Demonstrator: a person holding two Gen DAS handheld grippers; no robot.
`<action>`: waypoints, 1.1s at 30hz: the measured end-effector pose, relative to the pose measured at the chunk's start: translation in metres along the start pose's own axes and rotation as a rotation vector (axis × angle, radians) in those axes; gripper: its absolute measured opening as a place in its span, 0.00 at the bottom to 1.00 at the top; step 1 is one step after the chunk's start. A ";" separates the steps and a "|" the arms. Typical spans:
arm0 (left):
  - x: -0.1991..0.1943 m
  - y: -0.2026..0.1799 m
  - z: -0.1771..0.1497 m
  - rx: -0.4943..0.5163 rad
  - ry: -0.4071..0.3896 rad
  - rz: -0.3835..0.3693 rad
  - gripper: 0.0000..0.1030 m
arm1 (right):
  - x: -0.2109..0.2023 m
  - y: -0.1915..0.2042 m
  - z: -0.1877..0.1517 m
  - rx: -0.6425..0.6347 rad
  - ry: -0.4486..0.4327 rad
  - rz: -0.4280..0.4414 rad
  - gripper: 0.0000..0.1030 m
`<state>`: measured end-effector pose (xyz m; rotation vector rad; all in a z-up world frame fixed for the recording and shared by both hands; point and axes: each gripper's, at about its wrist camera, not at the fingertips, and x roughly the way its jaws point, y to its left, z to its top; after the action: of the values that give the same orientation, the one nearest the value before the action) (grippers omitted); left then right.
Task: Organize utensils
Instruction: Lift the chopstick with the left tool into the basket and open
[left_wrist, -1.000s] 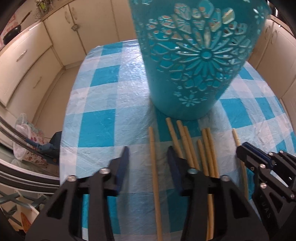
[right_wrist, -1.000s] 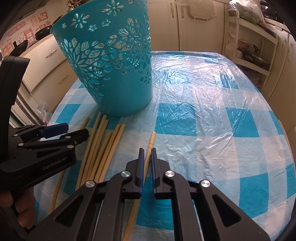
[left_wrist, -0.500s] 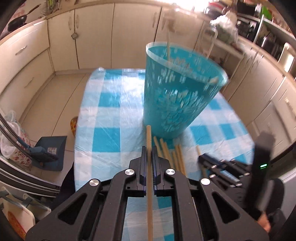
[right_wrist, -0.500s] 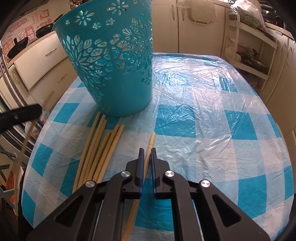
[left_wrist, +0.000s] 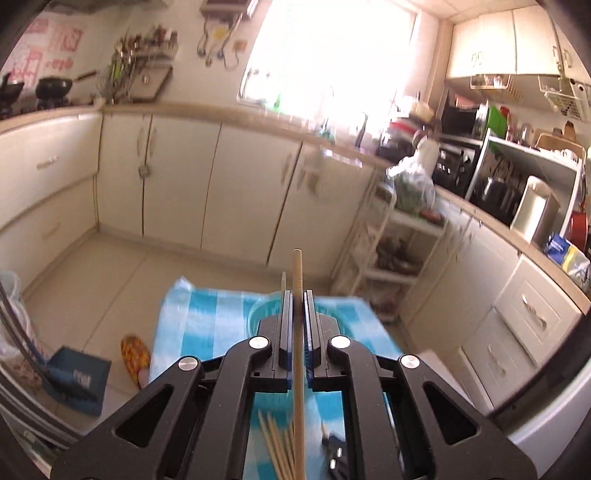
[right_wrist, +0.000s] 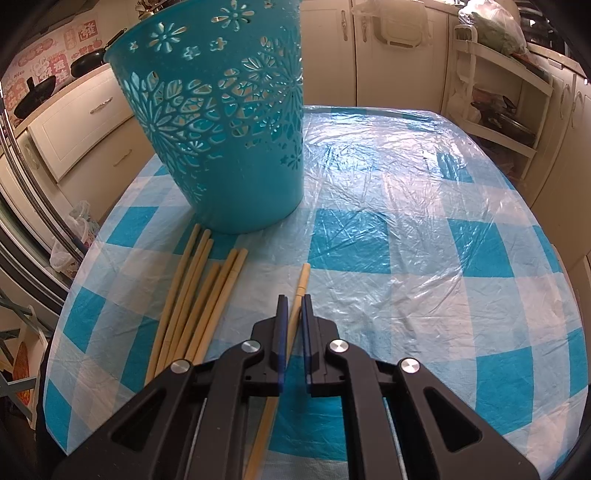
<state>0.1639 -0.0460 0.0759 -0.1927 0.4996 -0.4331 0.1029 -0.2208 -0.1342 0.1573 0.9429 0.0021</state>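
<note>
Chopsticks: one raised chopstick (left_wrist: 297, 332) is pinched in the left hand-held gripper (left_wrist: 296, 314), high above the desk (right_wrist: 406, 221). Six loose chopsticks (right_wrist: 195, 295) lie left of the right hand-held gripper (right_wrist: 291, 314), which clamps a seventh chopstick (right_wrist: 301, 286) on the desk near one teal basket (right_wrist: 229, 122).

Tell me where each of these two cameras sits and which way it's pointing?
Left wrist view: rides on the left tool, raised high, facing the kitchen cabinets; its fingers clamp a chopstick above the table.
Right wrist view: rides on the right tool, low over the table, facing the teal basket; its fingers close around a chopstick.
Shared: the basket, the checkered table and the loose chopsticks.
</note>
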 end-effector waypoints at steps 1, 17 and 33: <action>0.003 -0.003 0.006 -0.002 -0.022 0.000 0.05 | 0.000 -0.001 0.001 0.001 0.000 0.001 0.07; 0.105 -0.017 0.024 -0.020 -0.206 0.170 0.05 | 0.003 -0.018 0.006 0.037 0.001 0.044 0.07; 0.125 -0.001 -0.023 0.055 -0.105 0.216 0.05 | 0.005 -0.019 0.006 0.038 0.000 0.045 0.07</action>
<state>0.2511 -0.1042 0.0042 -0.1066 0.3995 -0.2245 0.1094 -0.2400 -0.1374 0.2138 0.9392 0.0253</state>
